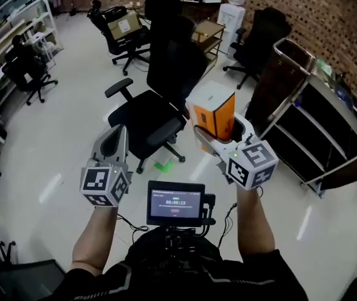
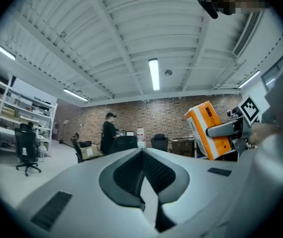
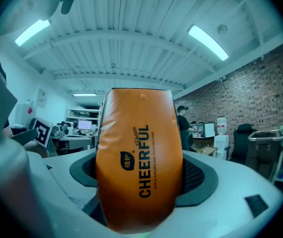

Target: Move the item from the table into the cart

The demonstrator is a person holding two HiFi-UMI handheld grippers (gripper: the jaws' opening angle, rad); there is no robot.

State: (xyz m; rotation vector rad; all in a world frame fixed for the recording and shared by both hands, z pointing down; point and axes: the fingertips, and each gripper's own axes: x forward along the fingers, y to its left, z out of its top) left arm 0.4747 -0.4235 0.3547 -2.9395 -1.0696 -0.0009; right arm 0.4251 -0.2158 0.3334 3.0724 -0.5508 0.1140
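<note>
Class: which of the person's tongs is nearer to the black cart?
Right. The right tongs, shut on the orange pack, are just left of the cart; the left tongs sit farther left, beside the office chair.

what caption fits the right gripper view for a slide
Right gripper clamped on an orange CHEERFUL box, brick wall and office behind.

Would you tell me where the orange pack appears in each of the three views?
Head view: orange pack right of centre, in the right gripper.
Left gripper view: orange pack at right, mid-height.
Right gripper view: orange pack fills the centre, between the jaws.
Shared landmark: brick wall.
</note>
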